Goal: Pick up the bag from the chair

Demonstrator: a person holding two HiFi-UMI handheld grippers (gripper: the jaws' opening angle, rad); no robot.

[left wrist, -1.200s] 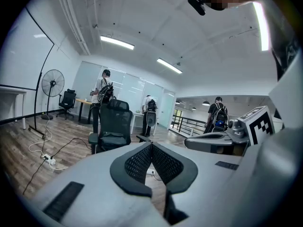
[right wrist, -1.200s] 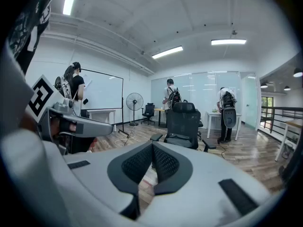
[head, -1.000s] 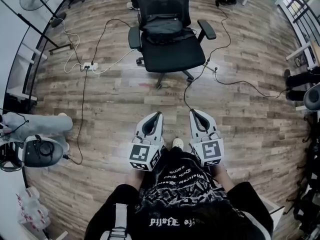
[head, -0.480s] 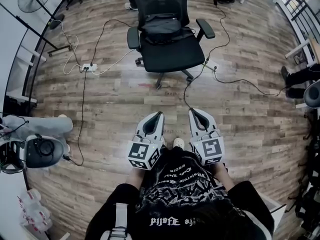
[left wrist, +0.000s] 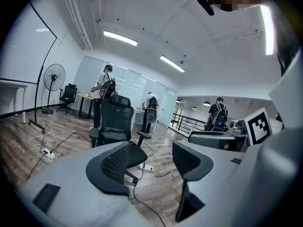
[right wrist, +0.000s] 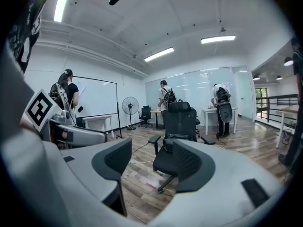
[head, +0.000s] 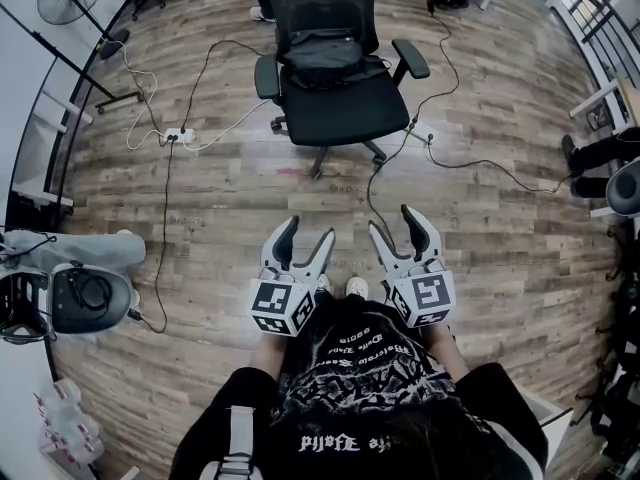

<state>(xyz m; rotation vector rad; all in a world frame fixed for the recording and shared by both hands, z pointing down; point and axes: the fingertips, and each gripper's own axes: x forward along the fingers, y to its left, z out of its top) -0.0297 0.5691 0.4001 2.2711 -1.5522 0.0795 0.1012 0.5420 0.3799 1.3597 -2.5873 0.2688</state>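
Head view puts the bag point(head: 322, 52), a dark soft bundle, on the seat of the black office chair point(head: 335, 103), pushed back against the backrest and between the two armrests. That chair stands well apart from me across open wooden floor point(head: 220, 193), with cables point(head: 405, 163) trailing round its base and a power strip point(head: 180, 133) off to its left. My left gripper point(head: 308, 232) and right gripper point(head: 393, 222) are held low in front of my body, side by side and pointing toward the chair. Both are released: in the left gripper view and the right gripper view alike the jaws stand wide apart, with only the far chair and floor showing between them, nothing grasped. I judge this to be the very start, the approach step, with the bag untouched. The next move calls for walking up to the chair, stepping over the cables, then bringing one gripper down over the seat and between the armrests to close on a fold or strap of the bag. Which part offers the best hold I cannot tell from this far away.
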